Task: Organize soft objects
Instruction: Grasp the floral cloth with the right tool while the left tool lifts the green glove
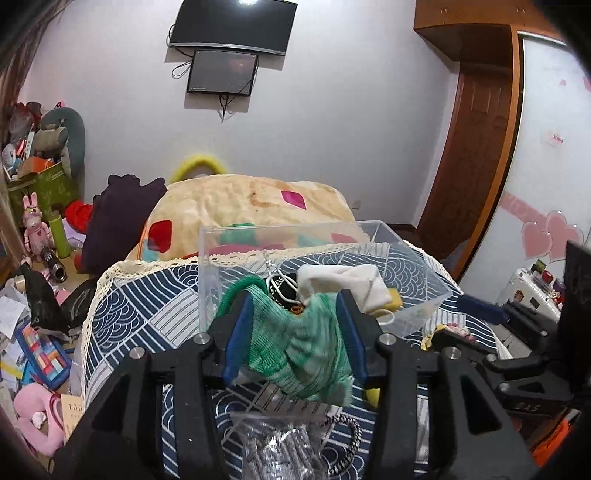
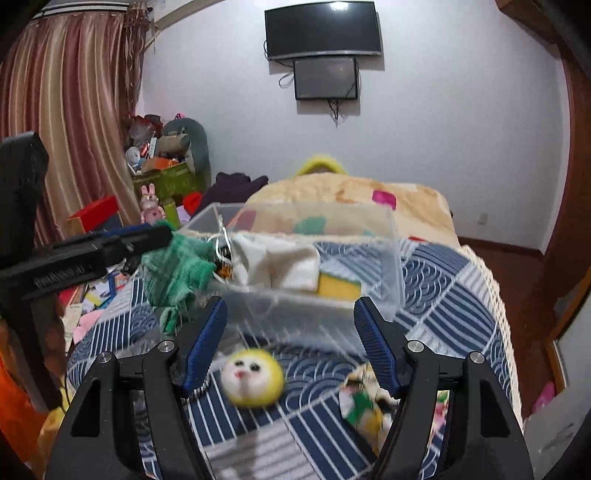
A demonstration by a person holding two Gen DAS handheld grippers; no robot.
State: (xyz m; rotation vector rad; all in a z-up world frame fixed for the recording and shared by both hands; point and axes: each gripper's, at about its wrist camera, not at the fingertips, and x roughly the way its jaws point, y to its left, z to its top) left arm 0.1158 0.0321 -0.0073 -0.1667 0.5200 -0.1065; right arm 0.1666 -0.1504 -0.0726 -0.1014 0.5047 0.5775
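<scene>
— What is mounted on the white wall?
— A dark television (image 2: 323, 29) is fixed high up, and a smaller screen (image 2: 326, 78) is hung just below it, with cables dangling.

— What is seen at the left?
— Striped curtains (image 2: 70, 110) are drawn. Beside them a green box (image 2: 168, 181) is piled with clutter, and a pink rabbit figure (image 1: 33, 227) is stood near it.

— And on the floor?
— Papers (image 1: 11, 314) are scattered there, beside a pink plush (image 1: 33, 413).

— On the right?
— A wooden door (image 1: 469, 155) is set next to a wardrobe panel marked with pink hearts (image 1: 546, 236).
</scene>
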